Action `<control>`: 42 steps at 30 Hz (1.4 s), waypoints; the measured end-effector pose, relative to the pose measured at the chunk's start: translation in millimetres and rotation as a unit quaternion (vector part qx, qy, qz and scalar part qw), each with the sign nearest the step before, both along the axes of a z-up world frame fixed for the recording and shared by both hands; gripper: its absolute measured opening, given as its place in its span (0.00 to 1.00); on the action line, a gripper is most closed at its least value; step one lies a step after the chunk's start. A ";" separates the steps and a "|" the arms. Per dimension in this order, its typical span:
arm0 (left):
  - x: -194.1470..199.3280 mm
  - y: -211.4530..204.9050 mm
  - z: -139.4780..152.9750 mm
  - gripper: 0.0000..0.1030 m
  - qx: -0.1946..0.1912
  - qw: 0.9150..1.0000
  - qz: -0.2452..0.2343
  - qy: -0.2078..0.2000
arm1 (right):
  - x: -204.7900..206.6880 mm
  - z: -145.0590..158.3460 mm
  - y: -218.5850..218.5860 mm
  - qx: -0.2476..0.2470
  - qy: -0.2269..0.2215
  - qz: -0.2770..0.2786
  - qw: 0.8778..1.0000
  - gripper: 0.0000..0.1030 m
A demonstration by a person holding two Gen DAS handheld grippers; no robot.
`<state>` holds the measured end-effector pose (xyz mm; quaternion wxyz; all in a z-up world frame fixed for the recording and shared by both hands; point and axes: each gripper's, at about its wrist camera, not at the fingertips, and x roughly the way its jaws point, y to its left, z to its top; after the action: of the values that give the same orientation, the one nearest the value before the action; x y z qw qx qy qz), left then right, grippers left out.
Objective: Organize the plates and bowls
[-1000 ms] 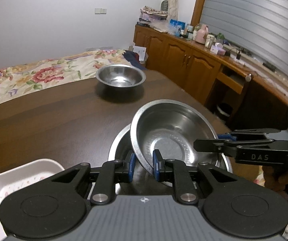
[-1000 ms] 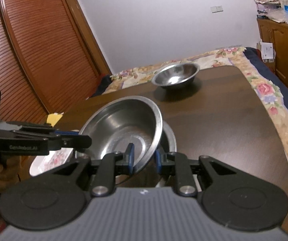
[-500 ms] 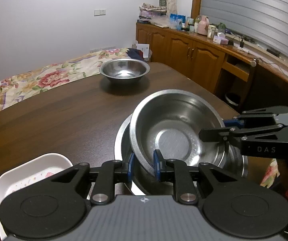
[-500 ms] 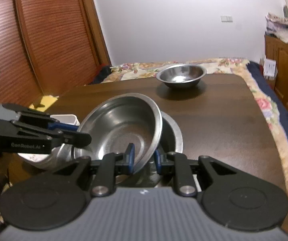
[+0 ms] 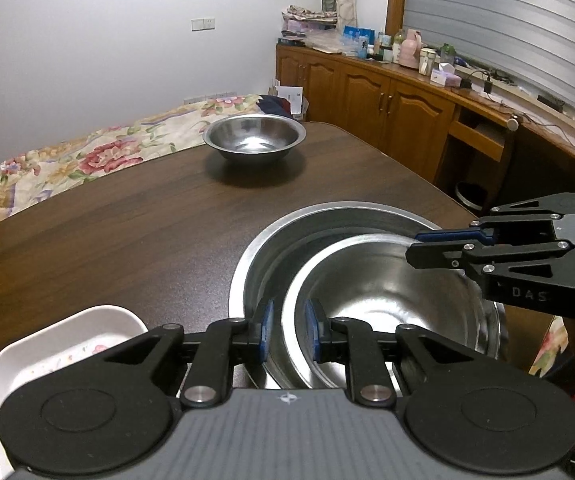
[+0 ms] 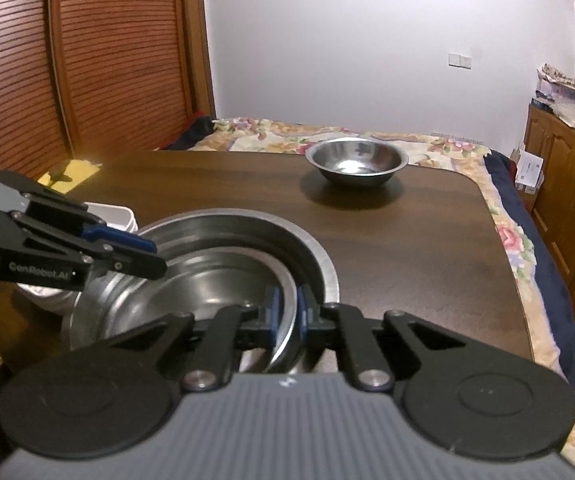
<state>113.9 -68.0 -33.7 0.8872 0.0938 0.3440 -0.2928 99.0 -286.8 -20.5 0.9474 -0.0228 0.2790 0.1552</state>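
While both grippers grip one bowl by opposite sides of its rim, the stock on the table (image 5: 127, 216) runs as follows, largest first.

Table: dark wood, rounded corners; it carries every item below.

Large steel bowl (image 5: 327, 220): near edge of the table, toward the right-hand corner. It stands flat and serves as the outer shell of the nest.

Medium steel bowl (image 5: 387, 292): inside the large bowl, off-centre toward the person's side, its rim a little above and within the large rim. Whether its base already rests on the large bowl's floor cannot be told. Judged to be the piece in hand, at the end of being lowered.

White dish (image 5: 59, 344): near left corner, just beside the large bowl, flower print inside, not held.

Small steel bowl (image 5: 255, 140): far edge of the table, upright, alone, well apart from the nest. From both tools it lies straight ahead across the bare wood; in the right wrist view it sits slightly right of centre, so the right gripper seems the better placed to fetch it. Being round, it has no long axis, and any part of the rim would serve.

Left gripper (image 5: 287, 332): narrow, blue pads pinching the medium bowl's near-left rim.

Right gripper (image 6: 286, 314): narrow, pads either side of the same rim on the opposite side.
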 end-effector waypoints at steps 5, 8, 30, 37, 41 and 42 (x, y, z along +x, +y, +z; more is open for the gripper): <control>-0.5 -2.2 0.0 0.21 -0.001 1.000 0.003 -0.002 | 0.5 0.3 -1.4 0.001 -0.002 0.001 1.000 0.11; -1.0 -2.4 0.0 0.21 -0.002 1.000 0.003 -0.001 | 0.4 0.1 -1.8 0.002 -0.003 0.001 1.000 0.11; 4.8 2.3 23.8 0.21 -0.021 0.999 0.018 -0.026 | 2.9 18.0 -12.4 0.025 -0.030 -0.011 0.999 0.11; 18.5 2.7 44.3 0.21 -0.023 0.998 0.030 -0.052 | 10.9 32.4 -20.8 0.032 -0.049 -0.019 0.998 0.11; 26.8 -0.3 53.5 0.22 -0.024 0.997 0.035 -0.063 | 13.4 40.8 -24.5 0.036 -0.061 -0.023 0.997 0.11; 29.0 -1.2 54.9 0.23 -0.025 0.997 0.036 -0.065 | 14.6 42.5 -25.3 0.037 -0.063 -0.024 0.997 0.11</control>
<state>142.9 -69.1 21.2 0.9199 0.0782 0.2810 -0.2620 113.6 -312.1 22.0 0.9668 0.0093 0.2129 0.1411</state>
